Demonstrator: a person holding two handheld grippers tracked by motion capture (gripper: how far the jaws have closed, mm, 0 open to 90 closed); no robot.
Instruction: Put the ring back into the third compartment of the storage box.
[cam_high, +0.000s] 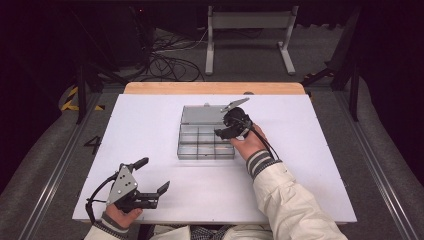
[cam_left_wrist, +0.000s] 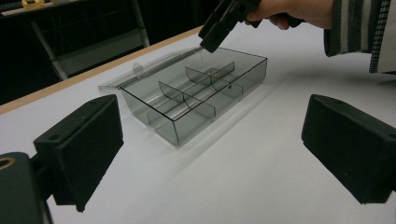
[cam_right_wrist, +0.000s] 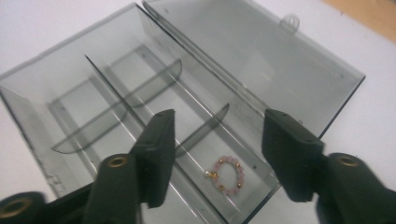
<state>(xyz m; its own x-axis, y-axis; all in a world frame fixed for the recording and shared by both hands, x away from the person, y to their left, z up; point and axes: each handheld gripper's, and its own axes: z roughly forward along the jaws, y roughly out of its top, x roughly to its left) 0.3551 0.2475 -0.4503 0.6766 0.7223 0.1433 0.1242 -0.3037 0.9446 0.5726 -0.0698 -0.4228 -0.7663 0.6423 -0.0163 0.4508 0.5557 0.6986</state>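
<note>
From the high view, I'm looking at a clear divided box (cam_high: 206, 142) sitting mid-table (cam_high: 150, 125) with its lid (cam_high: 202, 114) flipped open flat behind it. My right gripper (cam_high: 231, 126) is hanging over the box's right-hand end, near the back corner, while my left gripper (cam_high: 150, 177) is parked well apart at the near left edge, jaws spread and holding nothing. So the right hand is way closer to the action.

Left gripper view: I'm seeing my own two jaws standing wide apart with bare table between them, and the box (cam_left_wrist: 196, 93) lying ahead across the table. The right gripper (cam_left_wrist: 223, 23) is coming down over the box's far end from above.

Right gripper view is the one that matters. A little pink bead bracelet (cam_right_wrist: 227, 173) is lying flat on the floor of the corner compartment of the box (cam_right_wrist: 93, 116), and it's sitting between my two jaws, a bit closer to the left one, straight below and ahead. Jaws are spread, pinching nothing. It's a ring, so no real long axis. My guess is the next move is a straight drop to pinch it, watching the divider (cam_right_wrist: 203, 128) just beside that left jaw.
</note>
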